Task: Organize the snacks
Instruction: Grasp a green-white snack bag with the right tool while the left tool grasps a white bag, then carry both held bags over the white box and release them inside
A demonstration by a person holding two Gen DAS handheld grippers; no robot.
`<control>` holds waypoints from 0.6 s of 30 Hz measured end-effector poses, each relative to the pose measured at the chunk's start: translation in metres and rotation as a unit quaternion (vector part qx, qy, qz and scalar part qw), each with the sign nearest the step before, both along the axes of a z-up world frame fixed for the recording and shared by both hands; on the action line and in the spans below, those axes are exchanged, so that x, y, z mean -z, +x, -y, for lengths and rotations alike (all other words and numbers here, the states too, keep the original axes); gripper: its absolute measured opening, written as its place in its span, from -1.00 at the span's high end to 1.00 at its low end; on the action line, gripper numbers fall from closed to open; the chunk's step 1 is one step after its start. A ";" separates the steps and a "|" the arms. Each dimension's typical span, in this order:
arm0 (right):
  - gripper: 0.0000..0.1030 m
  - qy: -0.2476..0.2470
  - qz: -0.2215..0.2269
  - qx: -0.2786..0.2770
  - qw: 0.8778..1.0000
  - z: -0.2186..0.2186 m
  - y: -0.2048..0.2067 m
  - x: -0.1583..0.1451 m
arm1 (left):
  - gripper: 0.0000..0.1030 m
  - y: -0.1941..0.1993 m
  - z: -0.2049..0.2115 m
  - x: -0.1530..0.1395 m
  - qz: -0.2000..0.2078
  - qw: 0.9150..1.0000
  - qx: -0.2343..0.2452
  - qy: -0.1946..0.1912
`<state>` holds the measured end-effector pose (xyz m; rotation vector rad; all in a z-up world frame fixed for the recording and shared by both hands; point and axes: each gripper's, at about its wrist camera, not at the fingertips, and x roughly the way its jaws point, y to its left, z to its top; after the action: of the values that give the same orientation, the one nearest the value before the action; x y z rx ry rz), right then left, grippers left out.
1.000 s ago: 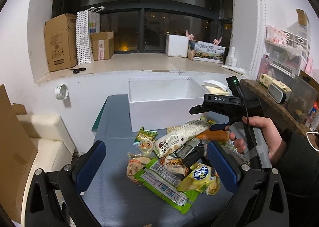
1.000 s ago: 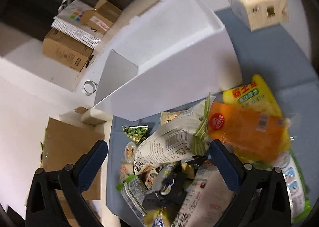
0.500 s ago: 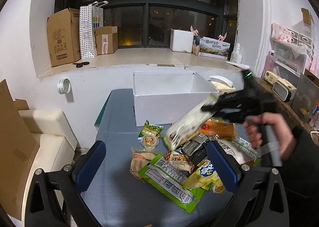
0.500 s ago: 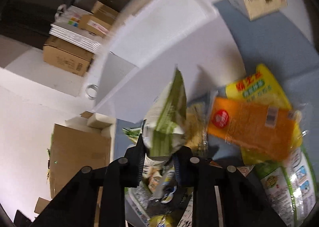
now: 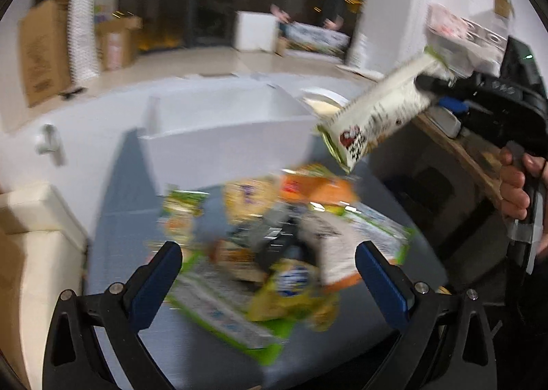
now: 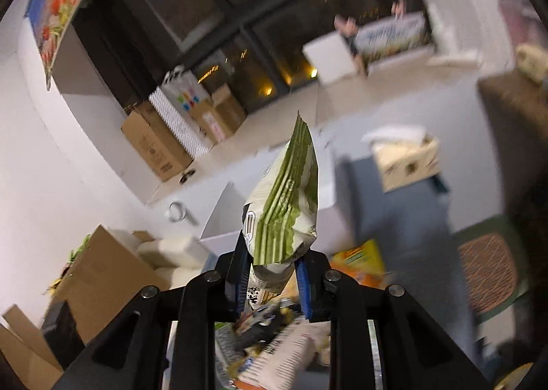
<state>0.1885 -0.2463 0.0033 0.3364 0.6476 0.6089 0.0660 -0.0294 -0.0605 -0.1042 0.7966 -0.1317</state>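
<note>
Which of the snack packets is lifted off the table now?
The long white and green packet, clamped at one end in the right tool. All other packets lie in the pile on the table.

Cluttered storeroom: windowsill cardboard boxes (image 5: 41, 54)

Snack packet (image 5: 376, 119) — aloft over pile (image 5: 274, 253)

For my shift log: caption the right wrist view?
Right claw shut on a green-striped snack bag, lifted above the white box.
</note>
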 end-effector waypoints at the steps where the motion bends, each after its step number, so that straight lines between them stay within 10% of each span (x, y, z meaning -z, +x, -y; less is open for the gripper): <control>1: 0.51 -0.009 0.013 0.014 1.000 0.008 -0.009 -0.007 | -1.00 0.006 0.007 0.002 -0.010 1.000 0.009 0.000; 14: 0.54 -0.088 0.059 0.066 0.992 0.048 -0.036 -0.016 | -0.92 0.096 0.097 0.068 -0.161 0.983 0.024 0.079; 18: 0.54 -0.087 0.059 0.075 0.992 0.058 -0.040 -0.012 | 0.06 0.093 0.101 0.068 -0.155 0.983 0.024 0.090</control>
<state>0.1487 -0.3039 0.0154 0.1835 0.5522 0.4217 0.1589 -0.1304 -0.1285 0.0687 1.1192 -0.0895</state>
